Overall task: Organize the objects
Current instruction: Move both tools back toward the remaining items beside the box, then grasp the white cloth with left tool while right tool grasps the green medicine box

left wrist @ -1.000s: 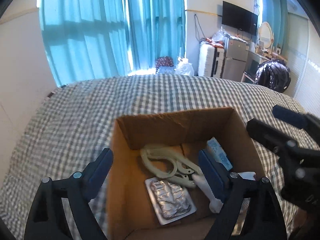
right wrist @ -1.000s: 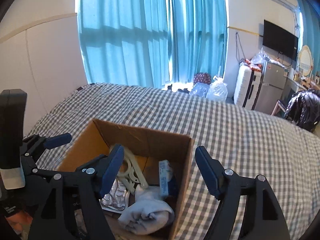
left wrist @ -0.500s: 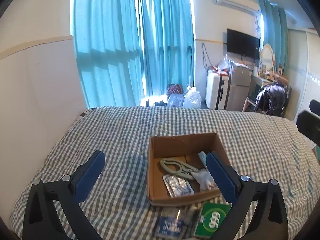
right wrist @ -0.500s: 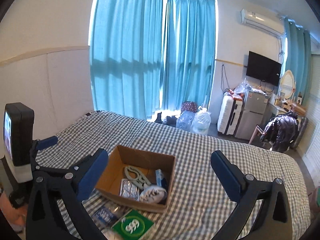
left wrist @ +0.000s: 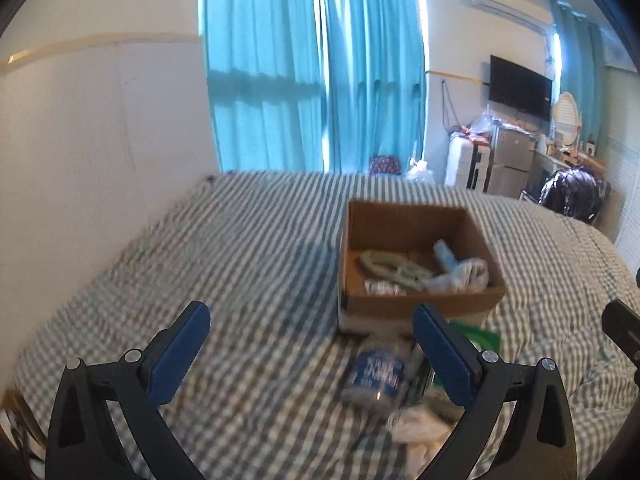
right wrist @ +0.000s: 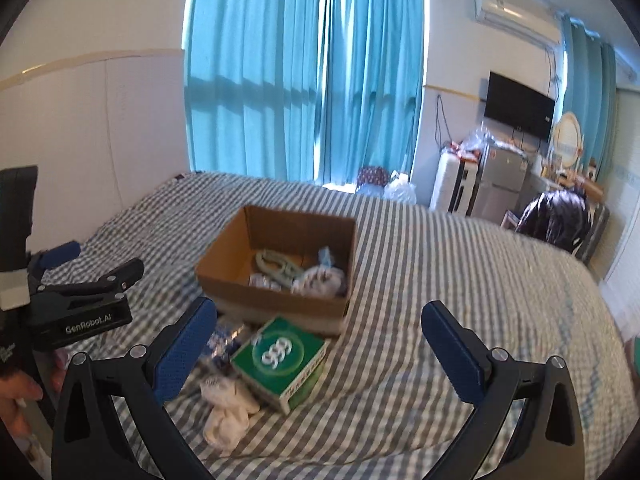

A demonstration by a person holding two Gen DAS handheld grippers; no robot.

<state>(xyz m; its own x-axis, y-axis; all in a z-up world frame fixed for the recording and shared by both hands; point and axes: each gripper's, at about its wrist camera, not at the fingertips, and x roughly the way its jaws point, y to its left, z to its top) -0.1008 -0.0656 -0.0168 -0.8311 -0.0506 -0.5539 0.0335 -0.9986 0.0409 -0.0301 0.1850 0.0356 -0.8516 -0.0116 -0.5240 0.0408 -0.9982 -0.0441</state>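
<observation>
An open cardboard box (left wrist: 416, 304) (right wrist: 272, 300) sits on the checked bed. It holds a pale green hanger (right wrist: 276, 266), a foil blister pack, a blue packet and a white sock. In front of the box lie a green box marked 999 (right wrist: 280, 360), a blue-labelled clear packet (left wrist: 378, 372) and a crumpled white sock (right wrist: 228, 408). My left gripper (left wrist: 312, 354) is open and empty, in front of the box and left of the packet. My right gripper (right wrist: 320, 350) is open and empty above the green box.
The bed (right wrist: 460, 280) runs to a white wall on the left. Blue curtains (right wrist: 304, 80) hang behind it. Suitcases, a small fridge (right wrist: 500, 180) and a dark jacket on a chair (right wrist: 556, 216) stand at the right. The left gripper's body (right wrist: 76, 312) shows at the right view's left edge.
Both grippers have pulled back and up from the box, open and empty throughout. The loose items in front of the box have come into view, and the left gripper has swung left.
</observation>
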